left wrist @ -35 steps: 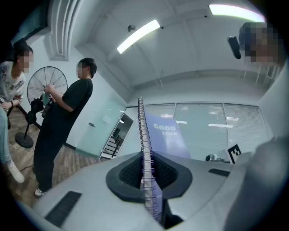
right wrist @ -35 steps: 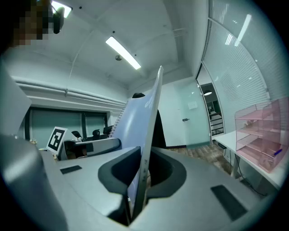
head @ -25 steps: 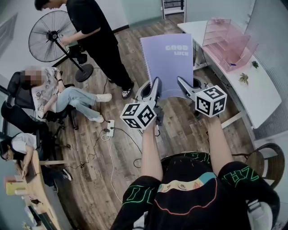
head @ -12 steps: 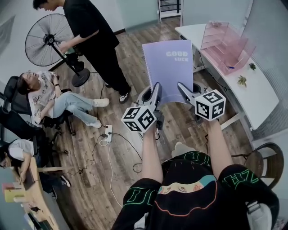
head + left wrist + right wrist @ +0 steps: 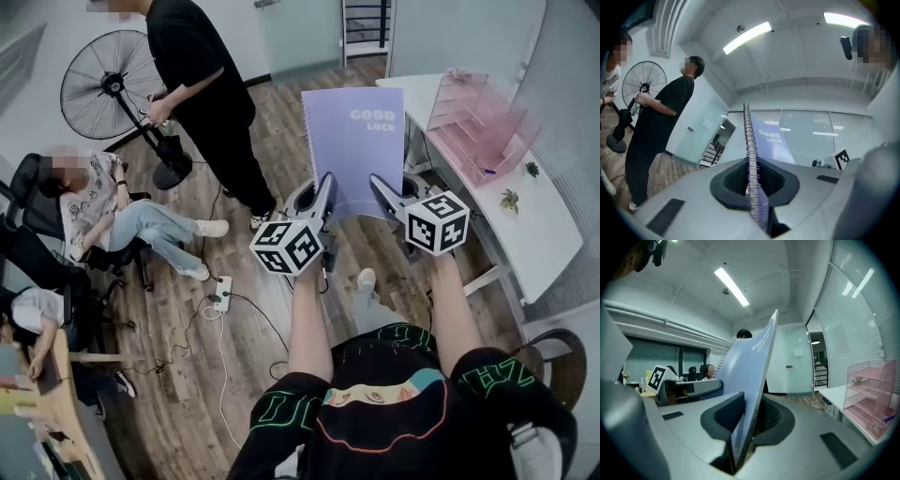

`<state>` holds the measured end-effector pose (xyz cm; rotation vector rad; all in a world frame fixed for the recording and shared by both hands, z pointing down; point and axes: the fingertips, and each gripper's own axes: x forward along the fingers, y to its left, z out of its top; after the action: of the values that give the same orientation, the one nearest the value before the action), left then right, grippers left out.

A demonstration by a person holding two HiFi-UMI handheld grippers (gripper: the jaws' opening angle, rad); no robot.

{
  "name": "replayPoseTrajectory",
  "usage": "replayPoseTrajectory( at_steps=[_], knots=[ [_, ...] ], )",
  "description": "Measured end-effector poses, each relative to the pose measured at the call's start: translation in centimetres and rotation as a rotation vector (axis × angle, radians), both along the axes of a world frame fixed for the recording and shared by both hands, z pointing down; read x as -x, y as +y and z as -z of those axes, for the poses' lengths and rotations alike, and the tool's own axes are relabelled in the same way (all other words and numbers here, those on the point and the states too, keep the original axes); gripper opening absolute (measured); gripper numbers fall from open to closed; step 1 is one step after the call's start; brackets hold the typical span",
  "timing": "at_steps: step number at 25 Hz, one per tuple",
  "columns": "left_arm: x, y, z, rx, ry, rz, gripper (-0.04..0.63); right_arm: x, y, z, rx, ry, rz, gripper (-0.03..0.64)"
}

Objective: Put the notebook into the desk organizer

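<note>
A lavender spiral notebook (image 5: 354,141) with "GOOD LUCK" on its cover is held upright in the air in front of me, by both grippers at its lower edge. My left gripper (image 5: 324,187) is shut on the spiral-bound side; in the left gripper view the wire spine (image 5: 750,140) runs straight up from between the jaws. My right gripper (image 5: 378,186) is shut on the opposite edge, where the cover (image 5: 752,376) rises tilted out of the jaws. The pink desk organizer (image 5: 478,117) stands on the white desk (image 5: 534,216) at right, apart from the notebook, and shows as pink shelves (image 5: 872,399) in the right gripper view.
A person in black (image 5: 202,94) stands ahead on the left beside a floor fan (image 5: 108,84). Another person sits in a chair (image 5: 122,206). A power strip (image 5: 223,292) with cables lies on the wood floor. A small plant (image 5: 509,199) sits on the desk.
Both grippers have travelled with the notebook as I step forward; the desk and organizer now sit lower and nearer in the head view. The hold on the notebook looks the same.
</note>
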<state>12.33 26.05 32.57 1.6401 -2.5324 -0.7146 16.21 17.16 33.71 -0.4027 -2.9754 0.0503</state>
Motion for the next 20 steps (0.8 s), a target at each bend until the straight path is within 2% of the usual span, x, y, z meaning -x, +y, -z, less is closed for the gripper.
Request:
replayPoseTrajectory(
  at_steps=[7, 20],
  knots=[
    [6.2, -2.8, 0.4, 0.015, -0.023, 0.019, 0.028, 6.7, -3.0, 0.2, 0.006, -0.014, 0.015, 0.066],
    [20.7, -12.6, -1.3, 0.064, 0.056, 0.069, 0.028, 21.9, -13.1, -1.7, 0.056, 0.072, 0.059, 0.071]
  ],
)
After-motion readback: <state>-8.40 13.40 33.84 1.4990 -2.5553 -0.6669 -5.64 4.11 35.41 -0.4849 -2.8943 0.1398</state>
